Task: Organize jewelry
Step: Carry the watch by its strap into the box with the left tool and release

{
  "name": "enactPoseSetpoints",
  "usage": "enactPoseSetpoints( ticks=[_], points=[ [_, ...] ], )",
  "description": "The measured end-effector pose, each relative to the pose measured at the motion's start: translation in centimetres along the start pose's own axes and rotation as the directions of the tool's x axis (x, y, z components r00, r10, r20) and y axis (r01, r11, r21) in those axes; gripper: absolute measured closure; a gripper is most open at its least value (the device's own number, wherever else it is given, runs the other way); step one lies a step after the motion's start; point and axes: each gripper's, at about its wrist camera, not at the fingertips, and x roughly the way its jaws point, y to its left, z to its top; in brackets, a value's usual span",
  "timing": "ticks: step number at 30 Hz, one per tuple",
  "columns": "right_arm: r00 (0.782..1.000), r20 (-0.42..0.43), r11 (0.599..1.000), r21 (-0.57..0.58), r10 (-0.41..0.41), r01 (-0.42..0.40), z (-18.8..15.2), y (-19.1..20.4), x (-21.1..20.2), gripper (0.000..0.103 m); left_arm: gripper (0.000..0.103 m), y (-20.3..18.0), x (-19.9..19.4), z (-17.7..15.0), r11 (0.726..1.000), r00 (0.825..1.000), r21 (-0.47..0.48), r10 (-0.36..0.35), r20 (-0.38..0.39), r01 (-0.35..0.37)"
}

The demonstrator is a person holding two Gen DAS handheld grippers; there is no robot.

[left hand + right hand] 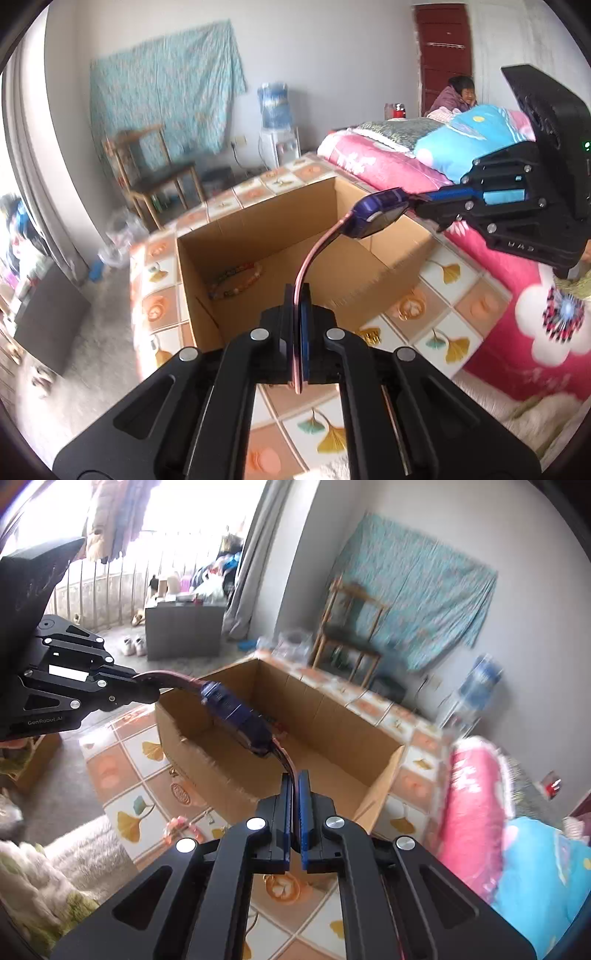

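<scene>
A watch with a purple case [376, 216] and pink strap hangs in the air over an open cardboard box [236, 236]. My left gripper [298, 295] is shut on one strap end. My right gripper [424, 208] is shut on the other end. In the right wrist view the watch [236, 716] stretches from my right gripper [294, 779] to my left gripper [147, 686], above the box [369, 738]. A bead bracelet [236, 280] lies on the box floor.
The box stands on a patterned tile cloth [436, 306] on a low table. Small trinkets [181, 827] lie on the cloth beside the box. A bed with pink bedding [388, 166] is to the right. A wooden chair [155, 173] stands beyond.
</scene>
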Motion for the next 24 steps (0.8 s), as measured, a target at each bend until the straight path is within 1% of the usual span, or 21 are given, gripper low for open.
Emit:
enactPoseSetpoints(
  ticks=[2, 3, 5, 6, 7, 8, 9, 11, 12, 15, 17, 19, 21, 22, 23, 24],
  points=[
    [0.995, -0.087, 0.999, 0.019, 0.041, -0.039, 1.3, -1.2, 3.2, 0.099, 0.101, 1.5, 2.0, 1.6, 0.999, 0.999, -0.029, -0.019, -0.051, 0.018],
    [0.993, -0.112, 0.999, 0.023, 0.049, -0.047, 1.6, -1.5, 4.2, 0.099, 0.101, 2.3, 3.3, 2.2, 0.999, 0.996, -0.037, -0.025, -0.080, 0.022],
    [0.974, -0.210, 0.997, 0.035, 0.081, -0.075, 2.3, -2.2, 7.8, 0.099, 0.101, 3.3, 5.8, 3.2, 0.998, 0.990, -0.055, -0.037, -0.139, 0.030],
    [0.967, -0.240, 0.996, 0.041, 0.089, -0.081, 2.3, -2.5, 8.9, 0.099, 0.101, 3.9, 7.6, 3.7, 0.997, 0.981, -0.069, -0.055, -0.188, 0.042],
    [0.950, -0.295, 0.994, 0.049, 0.105, -0.095, 2.5, -2.9, 10.7, 0.099, 0.101, 4.3, 9.0, 4.0, 0.996, 0.973, -0.080, -0.062, -0.224, 0.045],
    [0.936, -0.332, 0.993, 0.058, 0.116, -0.102, 2.5, -3.2, 12.1, 0.099, 0.101, 4.6, 10.4, 4.1, 0.995, 0.963, -0.085, -0.065, -0.262, 0.044],
    [0.917, -0.376, 0.991, 0.068, 0.135, -0.118, 2.5, -3.5, 13.6, 0.099, 0.101, 4.8, 12.3, 4.4, 0.995, 0.948, -0.084, -0.069, -0.311, 0.045],
    [0.891, -0.427, 0.988, 0.085, 0.153, -0.129, 2.8, -4.3, 15.6, 0.099, 0.101, 4.9, 14.8, 4.5, 0.998, 0.929, -0.054, -0.042, -0.367, 0.024],
    [0.873, -0.459, 0.987, 0.087, 0.162, -0.137, 2.8, -4.5, 16.9, 0.099, 0.101, 4.9, 15.7, 4.4, 0.999, 0.925, -0.043, -0.032, -0.379, 0.017],
    [0.845, -0.511, 0.988, 0.076, 0.156, -0.137, 3.0, -5.0, 19.3, 0.099, 0.101, 4.7, 18.5, 4.5, 0.999, 0.905, -0.031, -0.029, -0.424, 0.018],
    [0.822, -0.551, 0.989, 0.055, 0.142, -0.134, 3.1, -5.2, 20.9, 0.099, 0.101, 4.8, 19.7, 4.5, 0.999, 0.893, -0.026, -0.031, -0.448, 0.021],
    [0.802, -0.585, 0.992, 0.030, 0.120, -0.126, 3.2, -5.3, 22.3, 0.099, 0.101, 4.8, 21.4, 4.4, 0.999, 0.873, -0.032, -0.041, -0.487, 0.029],
    [0.790, -0.605, 0.993, 0.005, 0.098, -0.119, 3.4, -5.4, 23.2, 0.099, 0.101, 5.0, 22.8, 4.4, 0.998, 0.853, -0.040, -0.053, -0.519, 0.038],
    [0.777, -0.622, 0.992, 0.000, 0.099, -0.126, 3.4, -5.3, 23.9, 0.099, 0.101, 4.9, 23.4, 4.4, 0.998, 0.846, -0.043, -0.056, -0.531, 0.039],
    [0.773, -0.627, 0.992, -0.002, 0.094, -0.123, 3.3, -5.4, 24.1, 0.099, 0.100, 5.0, 24.0, 4.4, 0.998, 0.832, -0.054, -0.061, -0.551, 0.037],
    [0.770, -0.632, 0.994, -0.007, 0.082, -0.112, 3.3, -5.5, 24.6, 0.099, 0.100, 5.2, 24.4, 4.4, 0.997, 0.824, -0.070, -0.070, -0.562, 0.037]
  ],
)
